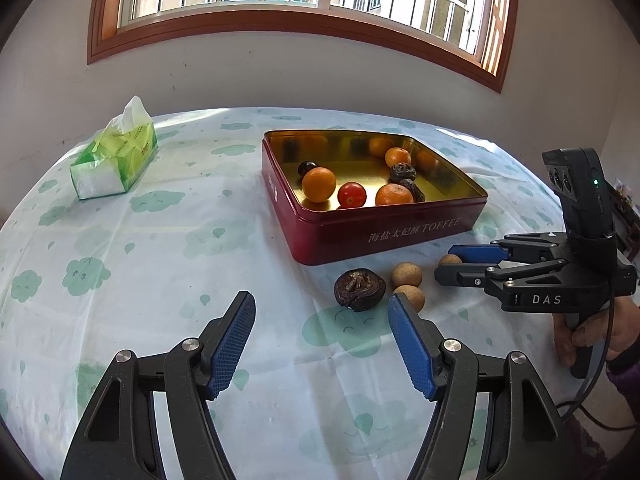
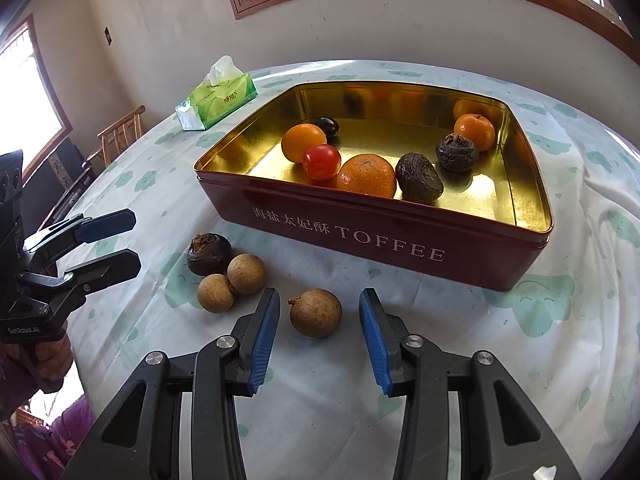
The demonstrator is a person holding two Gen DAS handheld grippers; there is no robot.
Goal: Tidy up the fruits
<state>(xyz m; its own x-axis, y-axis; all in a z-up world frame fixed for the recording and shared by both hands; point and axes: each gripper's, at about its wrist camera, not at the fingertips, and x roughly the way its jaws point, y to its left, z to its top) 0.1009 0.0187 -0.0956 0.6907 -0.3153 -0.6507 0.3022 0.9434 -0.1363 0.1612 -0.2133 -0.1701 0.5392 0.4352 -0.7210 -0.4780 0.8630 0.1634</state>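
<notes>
A dark red toffee tin (image 1: 400,236) (image 2: 360,240) with a gold inside stands on the table, holding several oranges (image 2: 366,176), a cherry tomato (image 2: 321,161) and dark wrinkled fruits (image 2: 419,178). In front of it lie a dark wrinkled fruit (image 1: 360,290) (image 2: 209,253) and two touching longans (image 1: 406,275) (image 2: 246,273). A third longan (image 2: 316,312) (image 1: 450,260) rests on the cloth between the pads of my right gripper (image 2: 319,296) (image 1: 446,262), with a gap on each side. My left gripper (image 1: 320,304) (image 2: 134,242) is open, its tips just short of the loose dark fruit.
A green tissue pack (image 1: 116,156) (image 2: 218,98) lies at the far left of the round, cloud-patterned table. A wooden chair (image 2: 120,132) stands beyond the table's left edge. A person's hands (image 1: 580,336) (image 2: 52,354) hold both gripper handles. The wall and window are behind.
</notes>
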